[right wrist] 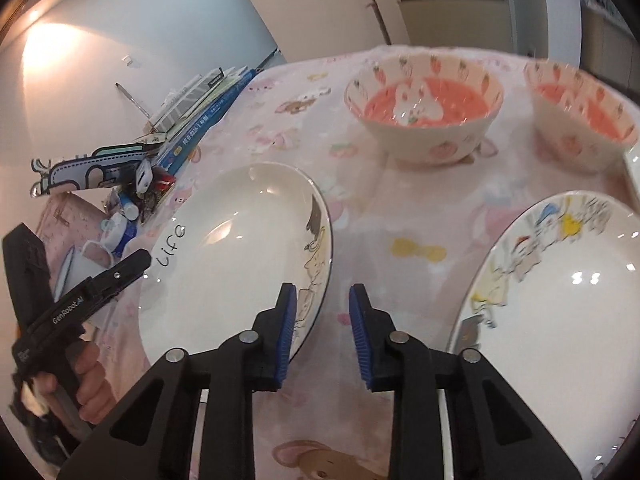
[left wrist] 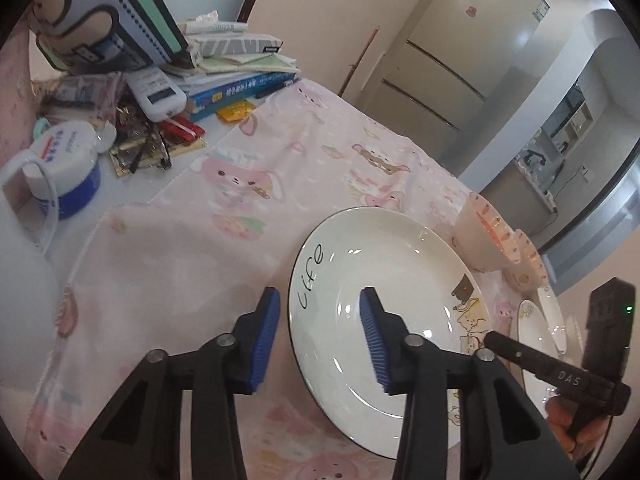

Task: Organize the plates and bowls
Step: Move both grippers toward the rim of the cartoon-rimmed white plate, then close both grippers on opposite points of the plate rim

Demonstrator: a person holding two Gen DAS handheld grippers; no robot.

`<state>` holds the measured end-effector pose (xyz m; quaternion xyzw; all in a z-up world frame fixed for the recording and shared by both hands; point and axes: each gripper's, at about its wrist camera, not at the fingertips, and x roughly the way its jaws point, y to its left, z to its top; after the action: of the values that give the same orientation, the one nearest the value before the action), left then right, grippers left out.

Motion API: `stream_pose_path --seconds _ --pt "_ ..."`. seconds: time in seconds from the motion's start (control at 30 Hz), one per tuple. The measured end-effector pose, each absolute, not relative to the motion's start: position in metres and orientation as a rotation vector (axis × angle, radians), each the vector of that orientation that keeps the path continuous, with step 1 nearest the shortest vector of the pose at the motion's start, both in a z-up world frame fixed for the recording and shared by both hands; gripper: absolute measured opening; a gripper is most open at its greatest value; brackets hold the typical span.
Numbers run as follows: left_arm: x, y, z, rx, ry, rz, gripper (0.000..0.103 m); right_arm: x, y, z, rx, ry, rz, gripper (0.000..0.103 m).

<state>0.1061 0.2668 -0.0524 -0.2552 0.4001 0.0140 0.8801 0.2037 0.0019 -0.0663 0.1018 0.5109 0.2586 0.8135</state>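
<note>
Plate marked "Life" (left wrist: 384, 304) is seen lying flat on the pink cartoon tablecloth (left wrist: 192, 248), at 5 o'clock in the left wrist view and at 8 o'clock in the right wrist view (right wrist: 224, 264). Handwritten word is noted on its left rim; cartoon figures are printed on the opposite rim.

Left gripper (left wrist: 320, 312): jaws are held apart, straddling the plate's lettered rim; one blue pad is seen over the cloth, the other over the plate's well. No pressing on the rim can be made out.

Right gripper (right wrist: 322, 308): jaws are held narrowly apart, straddling the plate's cartoon rim; left pad is over the plate, right pad over the cloth. Contact cannot be confirmed.

Second plate (right wrist: 560, 300), with coloured cartoon print, is found at 4 o'clock in the right wrist view, well apart from the first.

Two bowls with strawberry print and red interiors are stood upright beyond the plates: one (right wrist: 424, 108) at 12 o'clock, another (right wrist: 580, 112) at 2 o'clock, near each other.

A hand (right wrist: 86, 376) is seen at 8 o'clock, wrapped around the left gripper's handle.

At 10 to 11 o'clock in the left wrist view, a stack of books (left wrist: 240, 68), a white remote (left wrist: 158, 92) and a blue-and-white tub (left wrist: 64, 168) are noted. A refrigerator (left wrist: 460, 56) is stood at 1 o'clock.
</note>
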Motion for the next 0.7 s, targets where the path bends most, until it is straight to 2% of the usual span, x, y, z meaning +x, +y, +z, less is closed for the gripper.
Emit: stream_pose_path --seconds 0.07,0.2,0.43,0.7 --pt "0.110 0.268 -0.058 -0.555 0.858 0.010 0.042 0.206 0.002 -0.070 0.229 1.102 0.549 0.018" --pt "0.118 0.268 -0.069 -0.585 0.902 -0.020 0.039 0.210 0.009 -0.076 0.245 1.126 0.579 0.017" --pt "0.120 0.265 -0.071 -0.536 0.923 0.047 0.022 0.214 0.021 -0.082 0.189 1.143 0.583 0.016" --pt "0.116 0.255 -0.065 -0.472 0.937 0.087 0.021 0.209 0.023 -0.073 0.133 1.124 0.574 0.016"
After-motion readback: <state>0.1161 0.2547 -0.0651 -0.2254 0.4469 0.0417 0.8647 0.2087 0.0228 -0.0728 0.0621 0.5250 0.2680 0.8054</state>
